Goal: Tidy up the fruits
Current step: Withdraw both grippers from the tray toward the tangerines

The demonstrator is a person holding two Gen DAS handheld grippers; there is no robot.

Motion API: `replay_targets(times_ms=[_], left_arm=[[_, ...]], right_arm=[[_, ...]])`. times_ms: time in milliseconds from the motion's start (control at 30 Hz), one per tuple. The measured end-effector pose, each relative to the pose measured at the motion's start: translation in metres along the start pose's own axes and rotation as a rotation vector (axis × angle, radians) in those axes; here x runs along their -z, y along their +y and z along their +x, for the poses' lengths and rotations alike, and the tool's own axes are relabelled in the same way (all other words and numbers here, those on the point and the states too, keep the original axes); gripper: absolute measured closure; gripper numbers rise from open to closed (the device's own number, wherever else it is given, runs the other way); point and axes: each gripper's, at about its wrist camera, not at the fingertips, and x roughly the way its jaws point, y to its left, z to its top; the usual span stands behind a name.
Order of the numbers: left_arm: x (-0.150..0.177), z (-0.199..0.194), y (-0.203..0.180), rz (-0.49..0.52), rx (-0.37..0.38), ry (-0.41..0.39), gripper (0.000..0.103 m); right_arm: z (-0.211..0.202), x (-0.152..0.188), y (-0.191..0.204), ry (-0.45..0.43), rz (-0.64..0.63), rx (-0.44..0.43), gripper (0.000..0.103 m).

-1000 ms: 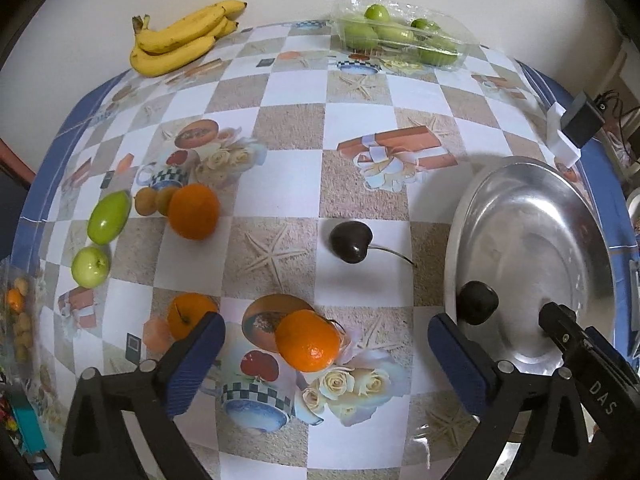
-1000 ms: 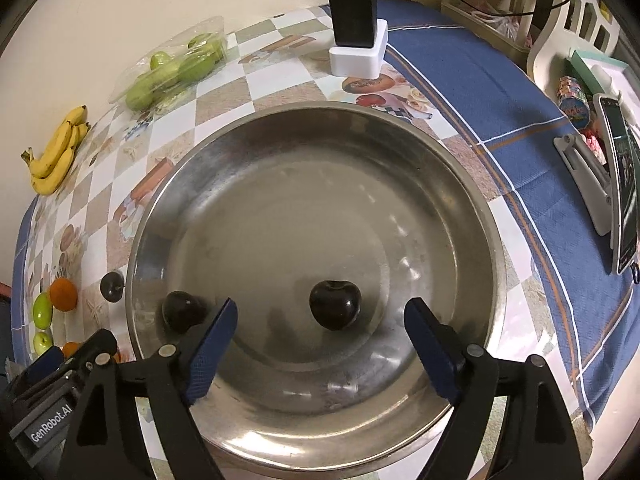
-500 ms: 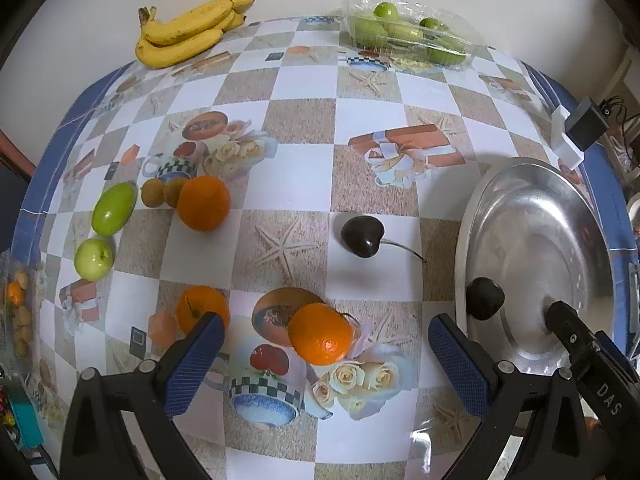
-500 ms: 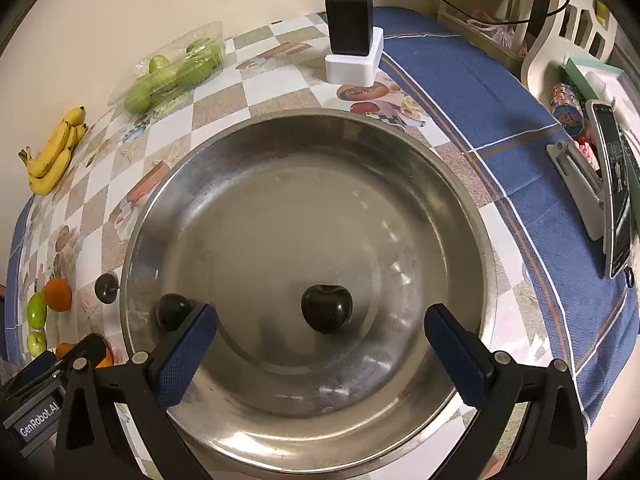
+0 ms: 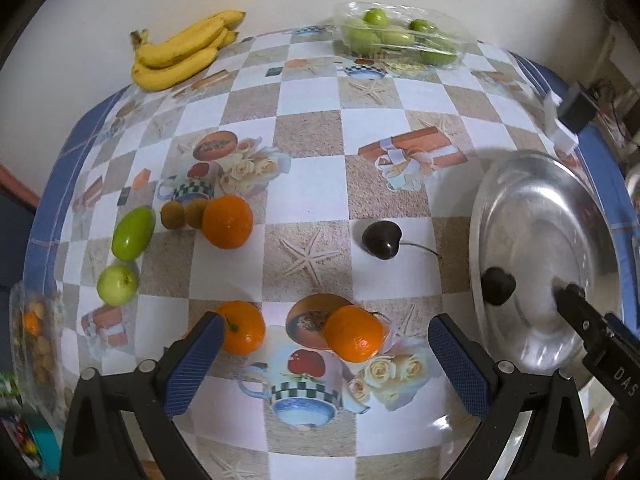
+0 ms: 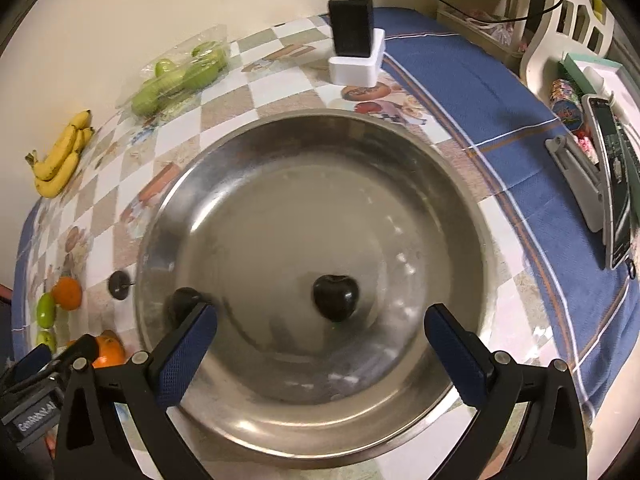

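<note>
Two dark cherries (image 6: 334, 297) lie in the steel bowl (image 6: 460, 216), sorted there by kind. The right tongs (image 6: 320, 340), spread and empty, hover above them. The left tongs (image 5: 320, 348), also spread, hang over an orange (image 5: 353, 333) beside the bowl, probably next; another cherry (image 5: 381, 239) waits nearby.

Worktop (image 5: 312, 184) under a checked cloth printed with starfish, roses and teacups, blue along the edges. At the far edge by the wall: bananas (image 5: 182, 50) and a clear pack of green fruit (image 5: 400, 38). Toward the left: three oranges (image 5: 227, 221), two small brown fruits (image 5: 173, 215) touching the far one, a green oval fruit (image 5: 133, 233), a green apple (image 5: 117, 284). Near the middle, a dark cherry (image 5: 381, 239) with its stem, lying just beside a steel bowl (image 6: 256, 184). Beyond the bowl, a black charger on a white base (image 6: 356, 52). On the blue right side, a phone on a stand (image 6: 608, 176).
</note>
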Motion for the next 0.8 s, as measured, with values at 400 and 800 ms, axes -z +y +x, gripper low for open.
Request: replay_targets(times_ms=[400, 800], left_arm=[[0.002, -0.010, 0.037, -0.015, 0.019, -0.026, 0.000], [0.004, -0.016, 0.115, -0.149, -0.027, -0.056, 0.000]], right_arm=[[-0.011, 0.012, 0.058, 0.029, -0.107, -0.027, 0.000], [-0.026, 0.023, 0.117, -0.011, -0.206, -0.090, 0.000]])
